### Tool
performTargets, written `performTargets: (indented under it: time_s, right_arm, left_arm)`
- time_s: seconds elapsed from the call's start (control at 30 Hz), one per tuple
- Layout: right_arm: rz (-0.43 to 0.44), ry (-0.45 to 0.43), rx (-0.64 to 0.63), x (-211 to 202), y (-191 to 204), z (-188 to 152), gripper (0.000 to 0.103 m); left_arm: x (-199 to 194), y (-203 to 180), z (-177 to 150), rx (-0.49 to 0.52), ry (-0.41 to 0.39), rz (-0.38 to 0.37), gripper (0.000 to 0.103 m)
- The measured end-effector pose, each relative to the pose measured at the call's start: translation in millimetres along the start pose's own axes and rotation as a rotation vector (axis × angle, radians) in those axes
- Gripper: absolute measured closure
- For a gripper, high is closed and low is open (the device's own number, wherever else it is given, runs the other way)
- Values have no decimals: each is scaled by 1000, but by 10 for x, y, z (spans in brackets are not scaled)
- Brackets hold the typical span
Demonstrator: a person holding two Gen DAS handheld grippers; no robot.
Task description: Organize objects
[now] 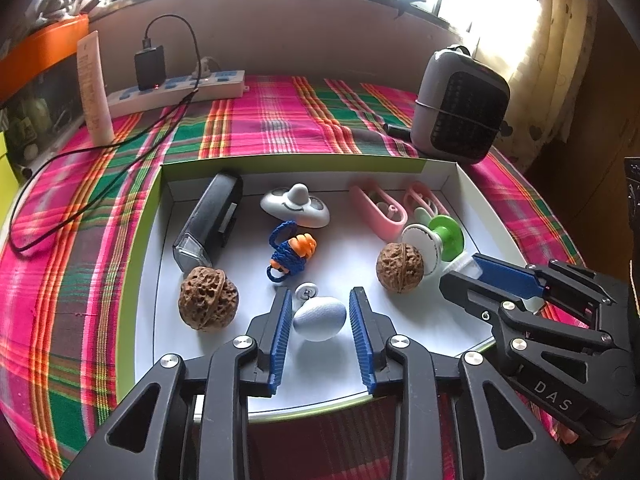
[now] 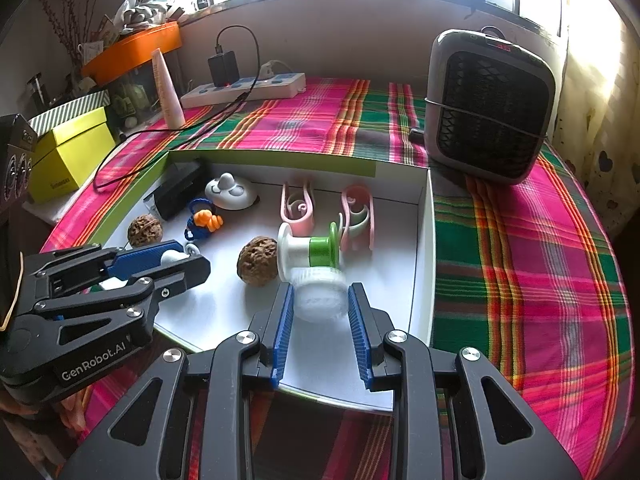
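Our left claw (image 1: 318,320) brackets the pale textured plastic egg (image 1: 319,317) inside the shallow white cardboard tray (image 1: 472,188), unclenched. We should close gently; it's rounded. Our right claw (image 2: 320,308) brackets a blurred white disc (image 2: 322,300), released too.

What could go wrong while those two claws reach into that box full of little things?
The egg-shaped white ball sits between the left gripper's open fingers with gaps on both sides; being rounded, it might roll or squirt out as they close. The right gripper straddles a white ridged cap right beside the green-and-white spool and a walnut, so it could nudge them. The grippers work close together and could bump.
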State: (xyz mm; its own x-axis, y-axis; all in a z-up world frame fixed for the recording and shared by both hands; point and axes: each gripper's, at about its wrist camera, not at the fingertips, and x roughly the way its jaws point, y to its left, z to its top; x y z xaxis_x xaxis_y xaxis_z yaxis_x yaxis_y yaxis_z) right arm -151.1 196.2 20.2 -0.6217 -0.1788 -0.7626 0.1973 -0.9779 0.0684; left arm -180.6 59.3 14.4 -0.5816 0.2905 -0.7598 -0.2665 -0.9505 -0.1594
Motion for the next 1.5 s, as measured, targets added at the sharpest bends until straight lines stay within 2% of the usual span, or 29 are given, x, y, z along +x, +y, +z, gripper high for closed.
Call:
performTargets:
  time_s: [0.27, 0.37, 0.43, 0.63, 0.9, 1.13, 1.5]
  right_arm:
    - [2, -1, 0, 6, -1, 0, 74]
    - [6, -6, -5, 4, 7, 5, 67]
    - [9, -7, -3, 4, 9, 10, 67]
    - [4, -12, -4, -7, 22, 12, 67]
    - [-2, -23, -18, -49, 70, -11, 67]
    - [5, -44, 1, -131, 84, -32, 67]
    - [-2, -63, 5, -241, 138, -86, 67]
  left_arm:
    - [4, 1, 0, -2, 0, 2, 72]
    - [-8, 1, 0, -1, -3, 14, 69]
    - [-22, 3, -5, 1, -9, 22, 64]
    - [-65, 25, -8, -9, -15, 28, 61]
    - [-165, 19, -30, -13, -38, 42, 58]
    - [-318, 8, -42, -7, -83, 94, 55]
    - [-491, -31, -134, -2, -114, 121, 54]
